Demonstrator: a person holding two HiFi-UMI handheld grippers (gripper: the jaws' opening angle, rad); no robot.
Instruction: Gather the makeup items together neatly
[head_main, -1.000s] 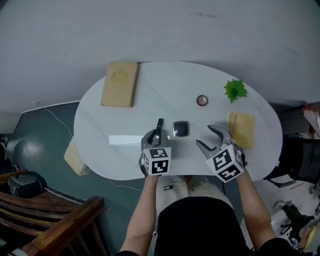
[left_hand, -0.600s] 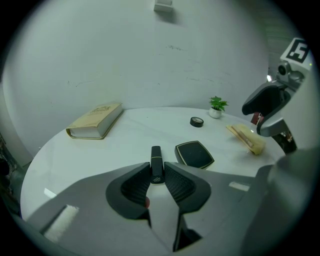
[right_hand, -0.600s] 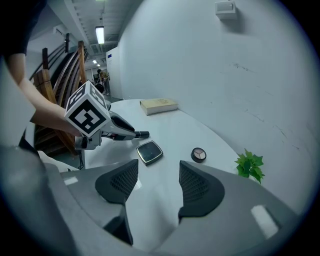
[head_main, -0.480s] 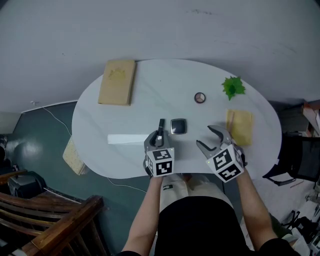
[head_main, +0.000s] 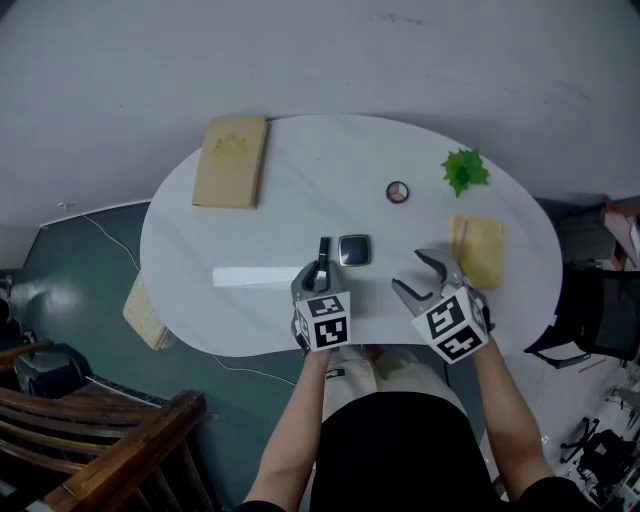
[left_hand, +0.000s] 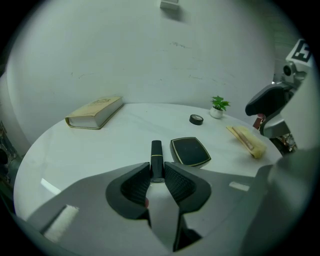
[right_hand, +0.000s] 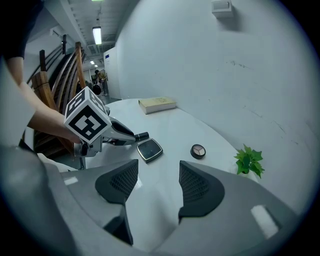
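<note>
My left gripper (head_main: 316, 272) (left_hand: 157, 172) is shut on the near end of a black lipstick tube (head_main: 323, 250) (left_hand: 156, 156), which points away over the white table (head_main: 250, 230). Just right of the tube lies a square black compact (head_main: 354, 250) (left_hand: 190, 151) (right_hand: 150, 149). A small round eyeshadow pot (head_main: 398, 192) (left_hand: 196, 119) (right_hand: 198, 151) sits farther back. My right gripper (head_main: 422, 273) (right_hand: 159, 180) hovers at the table's near right, open, with nothing between its pads.
A tan book (head_main: 230, 162) (left_hand: 95, 112) lies at the back left. A small green plant (head_main: 465, 170) (right_hand: 248, 161) stands at the back right, with a yellow flat item (head_main: 480, 253) (left_hand: 247, 140) in front of it. A wooden chair (head_main: 120, 440) stands at the lower left.
My left gripper has shifted a little to the right with the lipstick tube, bringing it nearer the compact. The right gripper has stayed where it was.
</note>
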